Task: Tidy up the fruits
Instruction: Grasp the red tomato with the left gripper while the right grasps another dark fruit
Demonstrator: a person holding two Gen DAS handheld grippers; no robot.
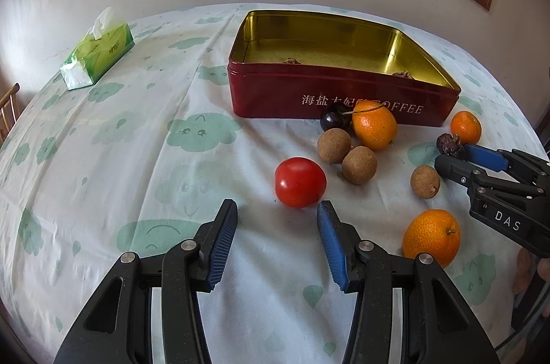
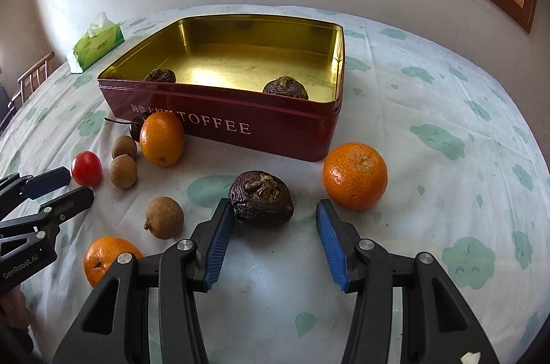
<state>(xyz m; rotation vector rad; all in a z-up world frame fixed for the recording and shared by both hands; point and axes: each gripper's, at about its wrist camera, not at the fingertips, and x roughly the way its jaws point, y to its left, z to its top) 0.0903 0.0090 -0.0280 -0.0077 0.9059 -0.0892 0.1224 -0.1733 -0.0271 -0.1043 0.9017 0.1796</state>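
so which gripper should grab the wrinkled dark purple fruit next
Right gripper: its open jaws already flank the wrinkled dark purple fruit. Left gripper faces the red tomato.

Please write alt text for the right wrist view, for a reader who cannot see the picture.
The open right hand-held gripper frames a dark wrinkled fruit on a cloud-print tablecloth, in front of an open red toffee tin that holds two similar dark fruits. Three oranges, three small brown fruits, a red tomato and the left hand-held gripper lie around it.
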